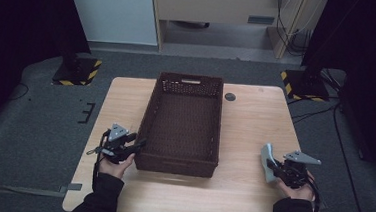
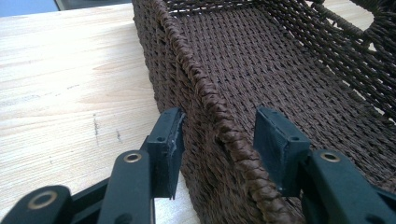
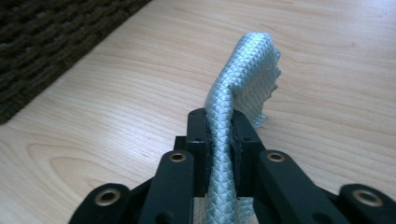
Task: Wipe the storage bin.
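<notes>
Near the table's right edge the right gripper point(image 3: 218, 140) pinches a pale blue cloth point(image 3: 243, 79); its limp end may snag the wicker basket point(image 2: 210, 93) rim; the left gripper point(image 2: 218, 140) stands spread astride that rim, so the basket can slide.

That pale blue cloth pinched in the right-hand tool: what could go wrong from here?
The cloth is pinched by the right gripper with most of it standing free above the jaws, so it might flop or slip out on the way.

The left gripper straddles the basket wall with its jaws open and a gap at the inner pad, so the basket could slide on the table if the cloth or gripper bumps it.
</notes>
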